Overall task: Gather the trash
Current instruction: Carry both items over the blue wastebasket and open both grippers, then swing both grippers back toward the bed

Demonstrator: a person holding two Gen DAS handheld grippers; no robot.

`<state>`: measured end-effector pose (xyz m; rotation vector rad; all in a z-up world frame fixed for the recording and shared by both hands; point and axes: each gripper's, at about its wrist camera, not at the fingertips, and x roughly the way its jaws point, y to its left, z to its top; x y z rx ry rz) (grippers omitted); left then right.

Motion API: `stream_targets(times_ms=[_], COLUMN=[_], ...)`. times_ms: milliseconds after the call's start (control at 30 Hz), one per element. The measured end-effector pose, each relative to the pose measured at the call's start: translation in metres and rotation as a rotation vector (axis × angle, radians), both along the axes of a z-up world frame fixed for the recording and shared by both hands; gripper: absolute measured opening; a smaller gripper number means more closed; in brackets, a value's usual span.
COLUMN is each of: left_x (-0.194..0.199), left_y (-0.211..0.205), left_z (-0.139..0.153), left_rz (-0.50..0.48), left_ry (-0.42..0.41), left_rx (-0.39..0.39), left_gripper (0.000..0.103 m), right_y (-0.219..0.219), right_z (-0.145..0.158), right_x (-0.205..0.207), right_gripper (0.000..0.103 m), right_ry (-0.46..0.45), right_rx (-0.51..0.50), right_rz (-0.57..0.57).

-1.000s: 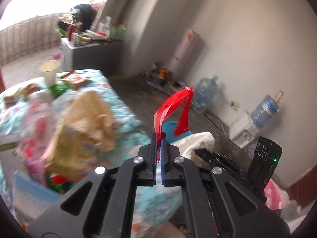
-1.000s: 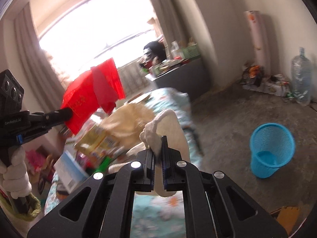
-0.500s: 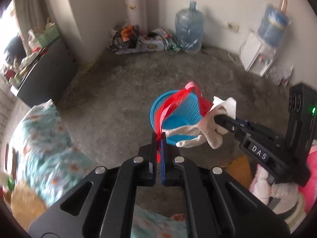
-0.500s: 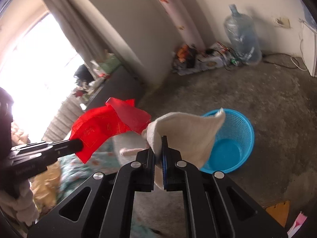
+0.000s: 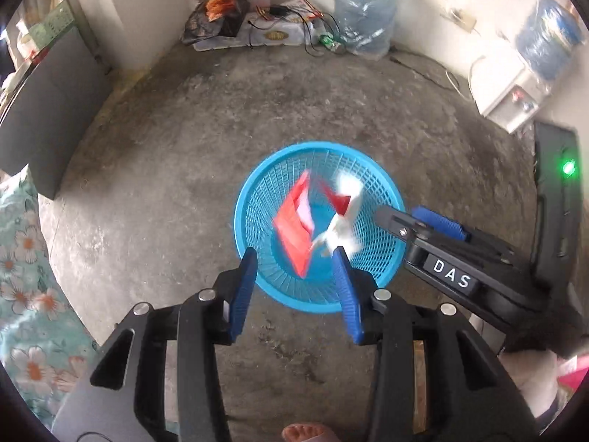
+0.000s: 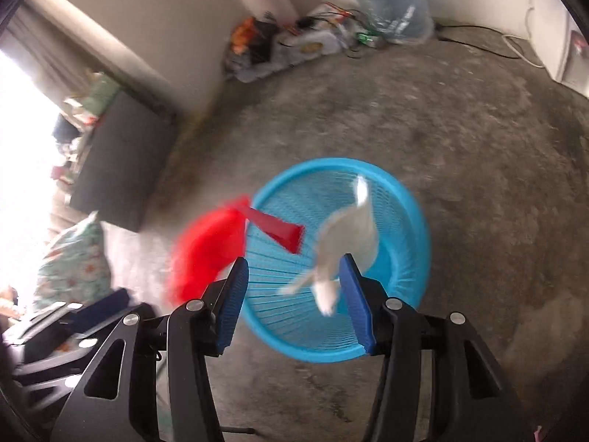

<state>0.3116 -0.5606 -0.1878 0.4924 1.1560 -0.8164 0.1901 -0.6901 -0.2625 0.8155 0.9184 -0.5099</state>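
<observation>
I had both tools aimed steeply down at the round, sky-blue plastic mesh wastebasket (image 5: 320, 226) standing on the bare concrete floor (image 5: 176, 169). My left hand-held gripper (image 5: 296, 289) had just been opening; its blue pads stood spread, with nothing pinched between them. The crumpled red plastic wrapper (image 5: 294, 228) was loose in the air, straight ahead of and below those pads, its long axis tilted roughly along the line from the near rim toward the far one. From the left wrist it sat inside the rim; from the right wrist, part of it looked to overhang the basket's left edge, so I could not tell if it would all land inside.

My right hand-held gripper (image 6: 294, 294) had likewise just been opening, its pads spread and clear of the white rag-like scrap of cloth (image 6: 349, 243), which hung blurred just beyond the right pad, stretched lengthwise toward the far rim, over the basket mouth. Seen from the left wrist, the right tool reached in over the basket's right rim, so it was the nearer to the white scrap, the left nearer to the red one.

I judged both drops to be under way, the basket directly beneath each.
</observation>
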Motion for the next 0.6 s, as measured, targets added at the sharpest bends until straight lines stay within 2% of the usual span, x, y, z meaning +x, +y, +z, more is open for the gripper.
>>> stream_targets(times_ms=[133,267,333,433,533,600], left_x=[0.007,0.004,0.001,-0.007,-0.011,-0.017], left_y=[0.017,0.062,0.107,0.188,0.286,0.345], left_z=[0.019,0.075,0.12,0.184,0.246,0.272], left_rz=[0.035,0.027,0.025,0.048,0.142,0.225], left_ry=[0.07,0.077,0.08,0.035,-0.043,-0.101], left_rx=[-0.048,-0.109,-0.175,-0.241,-0.303,-0.341], left_gripper=[0.04,0.04,0.04,0.04,0.04,0.046], right_y=[0.003,0.02,0.039,0.076,0.116,0.148], right_z=[0.009,0.039,0.065,0.106,0.141,0.166], right_x=[-0.017,-0.035,-0.044,-0.057,-0.06,-0.054], right_gripper=[0.05,0.05,0.05,0.053,0.056,0.056], right_ry=[-0.009,-0.056,-0.105,-0.201,-0.273,-0.319], right_rx=[-0.026,-0.074,-0.102,-0.143,-0.162,-0.138], right_rz=[-0.01,0.011,0.047,0.134,0.234,0.332])
